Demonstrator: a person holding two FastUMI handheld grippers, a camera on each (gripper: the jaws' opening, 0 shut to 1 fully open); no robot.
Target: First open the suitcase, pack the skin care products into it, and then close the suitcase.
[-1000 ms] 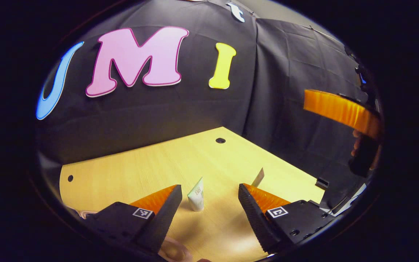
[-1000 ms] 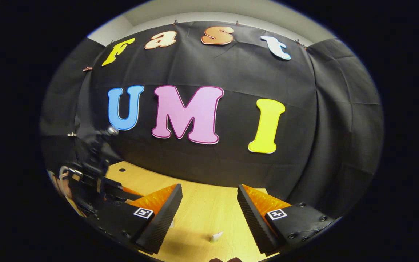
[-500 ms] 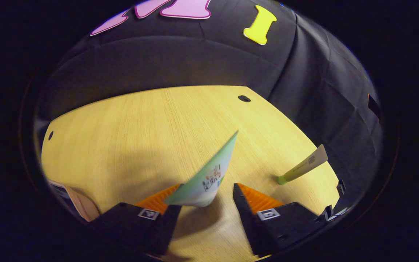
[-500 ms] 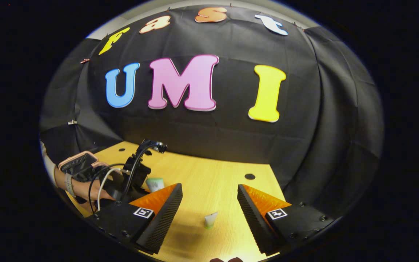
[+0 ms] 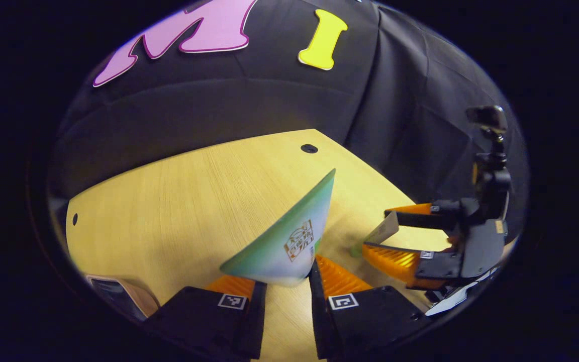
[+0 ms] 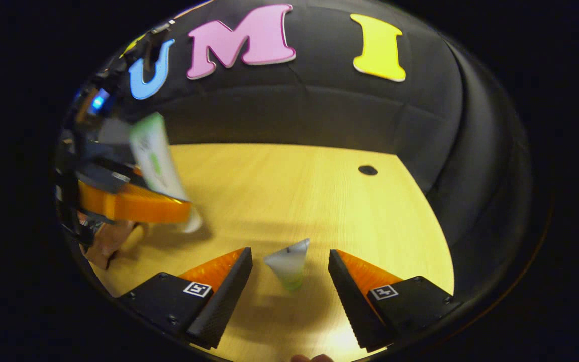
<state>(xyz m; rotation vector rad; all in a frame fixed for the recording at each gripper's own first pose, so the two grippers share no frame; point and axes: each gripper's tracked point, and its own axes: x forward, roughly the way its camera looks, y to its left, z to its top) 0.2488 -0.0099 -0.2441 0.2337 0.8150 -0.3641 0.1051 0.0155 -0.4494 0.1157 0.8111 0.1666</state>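
Within one second the left gripper (image 5: pixel 285 294) has closed, its fingers now pinching the green tube (image 5: pixel 289 241). The right gripper (image 6: pixel 289 286), fingers spread, has descended to bracket the small tube (image 6: pixel 289 261) on the counter (image 6: pixel 289 191); packing is beginning.

A light wood-grain bench (image 5: pixel 179 201) stands in a booth enclosed by black cloth walls (image 6: pixel 319 115) meeting at a corner beyond its far edge. Small dark round holes (image 6: pixel 368 170) mark the bench near its corners. Light glares on the near edge.
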